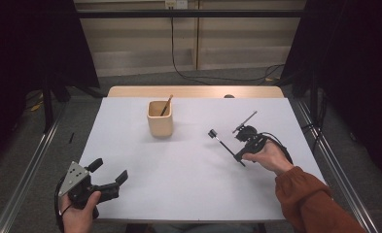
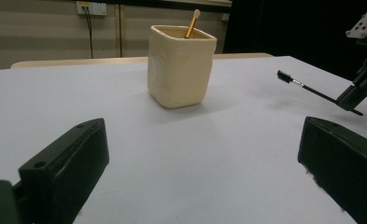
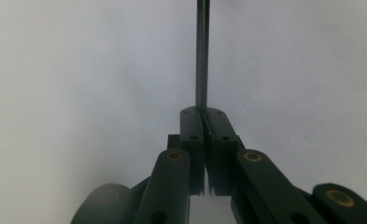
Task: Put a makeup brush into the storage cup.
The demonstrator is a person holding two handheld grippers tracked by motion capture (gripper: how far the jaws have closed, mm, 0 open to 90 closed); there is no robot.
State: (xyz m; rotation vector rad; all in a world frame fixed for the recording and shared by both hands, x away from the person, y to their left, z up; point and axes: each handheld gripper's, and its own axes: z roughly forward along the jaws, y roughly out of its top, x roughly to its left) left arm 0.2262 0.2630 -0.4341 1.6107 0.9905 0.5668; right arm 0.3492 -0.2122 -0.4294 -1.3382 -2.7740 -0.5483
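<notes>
1. Tongs first, since they set up everything else: my left tongs [image 1: 112, 175] sit low at the near left corner of the bench [image 1: 188, 194], jaws spread wide and gripping nothing. I read that as parked, clear of the work, yet aimed at the cup so they can steady it if needed.

2. Right tongs [image 1: 238, 156] are pressed together on a thin black brush [image 1: 223, 143], pinching it near its tail end. Held that far back, the long shaft sticks out ahead, which I judge gives reach into a container.

3. Bench next: white top, bare around the working area, so nothing stands between brush and cup.

4. Cream square cup [image 1: 160, 119] stands upright near the far middle, well apart from both tongs. Open mouth up, it looks like the natural drop-off spot.

5. Brush now: it hangs above the bench right of the cup, head [image 2: 284, 76] pointing toward the cup and slightly raised. From the right gripper view the shaft [image 3: 202, 51] runs straight out from the closed jaws, so the grip looks centred.

6. Smallest: a wooden stick [image 1: 167, 104] already leans inside the cup, tip above the rim.
</notes>
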